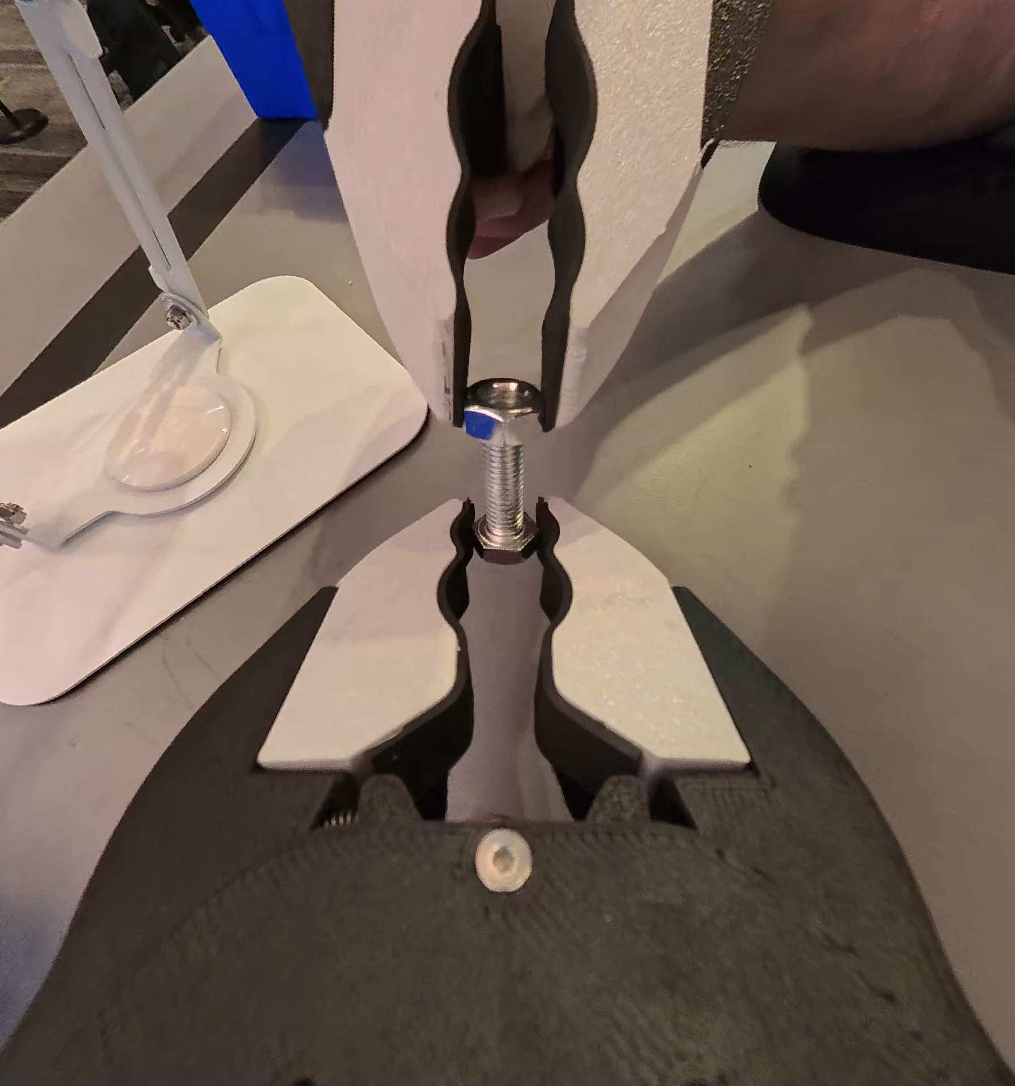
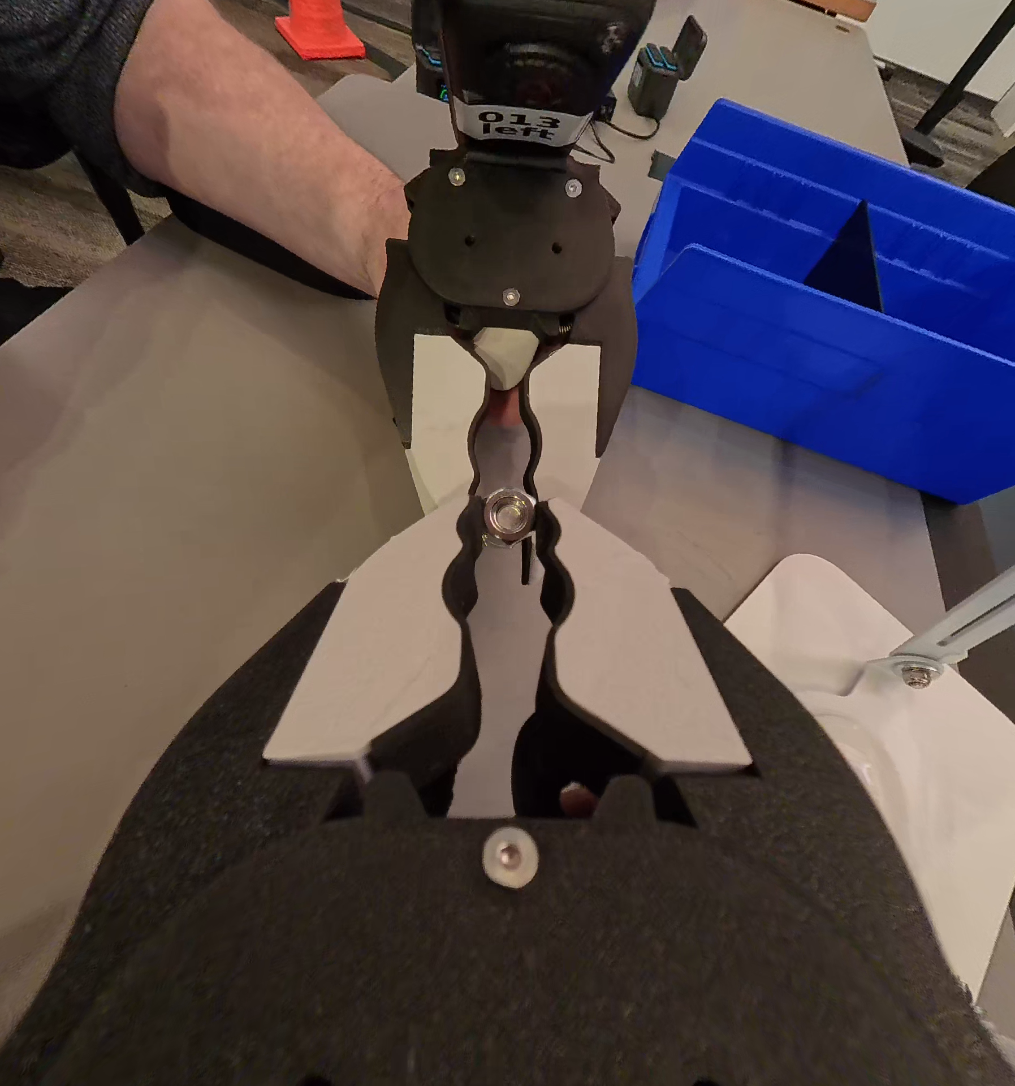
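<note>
Only the right wrist view shows the blue bin (image 2: 845, 364) far right on the grey table (image 2: 140, 470); both show the white stand base (image 1: 199, 499). Left gripper (image 1: 502, 538), narrowly parted, clamps the nut (image 1: 502, 543); right gripper (image 1: 502, 411) clamps the bolt (image 1: 500, 476) head. Silver, threaded.

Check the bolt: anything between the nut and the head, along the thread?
Nothing visible. The thread is bare from the nut, held by the left gripper, up to the bolt head, held by the right gripper. The white stand base lies off to the side.
</note>
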### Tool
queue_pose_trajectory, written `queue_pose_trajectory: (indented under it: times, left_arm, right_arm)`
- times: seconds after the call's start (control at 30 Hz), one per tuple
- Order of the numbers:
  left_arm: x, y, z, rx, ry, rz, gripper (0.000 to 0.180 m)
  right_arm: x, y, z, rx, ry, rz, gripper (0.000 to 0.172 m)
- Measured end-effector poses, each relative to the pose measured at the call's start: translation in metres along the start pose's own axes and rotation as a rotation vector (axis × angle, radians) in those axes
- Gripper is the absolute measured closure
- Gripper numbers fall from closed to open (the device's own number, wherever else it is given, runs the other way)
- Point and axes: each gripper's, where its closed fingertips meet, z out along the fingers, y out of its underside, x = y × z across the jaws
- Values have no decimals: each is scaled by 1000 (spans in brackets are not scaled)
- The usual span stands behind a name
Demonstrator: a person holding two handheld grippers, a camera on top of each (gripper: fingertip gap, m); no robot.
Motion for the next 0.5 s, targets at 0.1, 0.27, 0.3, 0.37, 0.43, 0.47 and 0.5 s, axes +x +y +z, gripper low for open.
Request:
queue_pose_trajectory:
  times: [0.1, 0.27, 0.3, 0.37, 0.43, 0.47, 0.5]
  left_arm:
    - [0, -2, 0, 9, 0, -10, 161]
    - [-6, 2, 2, -28, -58, 15, 161]
    - [-6, 3, 3, -34, -63, 11, 161]
    - [-9, 3, 2, -26, -76, 10, 161]
    - [-10, 1, 1, -12, -73, -3, 161]
    - [-10, 0, 1, -8, -76, -5, 161]
    - [-11, 0, 1, -6, -75, -8, 161]
  right_arm:
    - [1, -1, -1, 2, -2, 9, 155]
    - [3, 2, 1, -22, 19, 23, 155]
    - [4, 3, 2, -27, 24, 33, 155]
    - [6, 3, 2, -22, 33, 49, 155]
    - [8, 2, 1, -17, 40, 53, 155]
    - [8, 2, 0, -16, 43, 53, 155]
    - [9, 1, 0, -15, 46, 56, 155]
